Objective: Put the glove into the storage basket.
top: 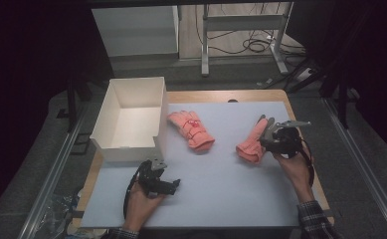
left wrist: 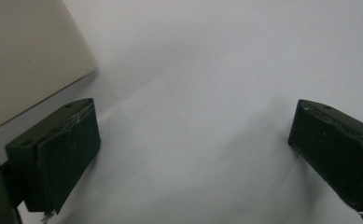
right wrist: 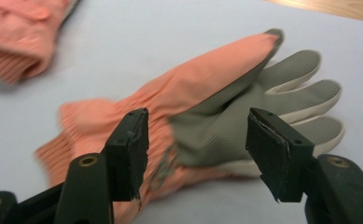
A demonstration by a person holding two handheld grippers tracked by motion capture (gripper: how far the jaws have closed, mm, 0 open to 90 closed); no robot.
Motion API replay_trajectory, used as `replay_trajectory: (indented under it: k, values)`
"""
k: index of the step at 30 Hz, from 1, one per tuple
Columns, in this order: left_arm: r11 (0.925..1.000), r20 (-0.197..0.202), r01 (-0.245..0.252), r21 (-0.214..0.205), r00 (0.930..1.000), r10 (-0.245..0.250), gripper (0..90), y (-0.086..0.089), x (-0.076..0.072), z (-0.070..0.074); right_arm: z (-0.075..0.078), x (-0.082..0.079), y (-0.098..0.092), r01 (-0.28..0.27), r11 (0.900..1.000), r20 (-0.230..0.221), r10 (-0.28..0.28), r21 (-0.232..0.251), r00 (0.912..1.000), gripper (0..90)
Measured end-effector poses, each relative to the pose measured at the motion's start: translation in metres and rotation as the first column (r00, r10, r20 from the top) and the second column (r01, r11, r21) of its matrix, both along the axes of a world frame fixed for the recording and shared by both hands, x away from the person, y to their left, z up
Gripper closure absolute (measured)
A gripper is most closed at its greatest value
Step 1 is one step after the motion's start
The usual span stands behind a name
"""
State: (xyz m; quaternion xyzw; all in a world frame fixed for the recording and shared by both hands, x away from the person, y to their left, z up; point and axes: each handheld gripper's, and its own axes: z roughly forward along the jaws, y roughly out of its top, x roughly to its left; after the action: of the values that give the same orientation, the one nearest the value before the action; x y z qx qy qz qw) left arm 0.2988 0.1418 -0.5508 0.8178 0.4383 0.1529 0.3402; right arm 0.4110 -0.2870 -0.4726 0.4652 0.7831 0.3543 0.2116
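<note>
From above, my left hand rests low on the counter (top: 221, 199) near my body, holding my left claw (top: 173, 184) level, pointing to the right, just in front of the white cardboard box (top: 131, 117). My right hand holds my right claw (top: 265, 135) just at the pink glove (top: 253, 142). A second pink glove (top: 191, 129) lies near the box.

Along my left claw (left wrist: 193, 144), the two black jaws stand wide open over the smooth pale counter (left wrist: 207, 70). The flat box wall (left wrist: 25, 56) is beside them.

Along my right claw (right wrist: 198, 149), the jaws are open, with the glove (right wrist: 184, 107) between them, not squeezed. The glove is soft knit pink with a ribbed cuff and a grey rubbery palm. The other glove's (right wrist: 20, 37) cuff lies well apart.
</note>
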Motion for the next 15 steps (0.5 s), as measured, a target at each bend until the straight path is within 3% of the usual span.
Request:
replay_trajectory:
  k: [8,10,13,14,15]
  values:
    - [1.0000,0.000,0.000,0.000,1.0000,0.000,1.9,0.000,0.000,0.000,-0.007,0.027,0.001,0.045,0.9986,-0.024,-0.046,-0.027,0.9987,45.9]
    - [1.0000,0.000,0.000,-0.001,1.0000,0.000,1.9,0.000,0.000,0.000,-0.017,0.035,0.003,0.066,0.9941,-0.054,-0.071,-0.087,0.9961,45.9]
    - [1.0000,0.002,-0.001,0.000,1.0000,0.001,1.9,0.000,0.000,0.000,-0.022,0.039,0.002,0.062,0.9955,-0.072,-0.067,-0.072,0.9951,47.0]
    - [1.0000,0.002,-0.001,0.000,1.0000,0.001,1.9,0.000,0.000,0.000,-0.025,0.039,0.001,0.064,0.9955,-0.082,-0.070,-0.069,0.9941,53.5]
    - [1.0000,0.002,-0.001,0.000,1.0000,0.001,1.9,0.000,0.000,0.000,-0.025,0.039,0.001,0.064,0.9955,-0.082,-0.070,-0.069,0.9941,53.5]
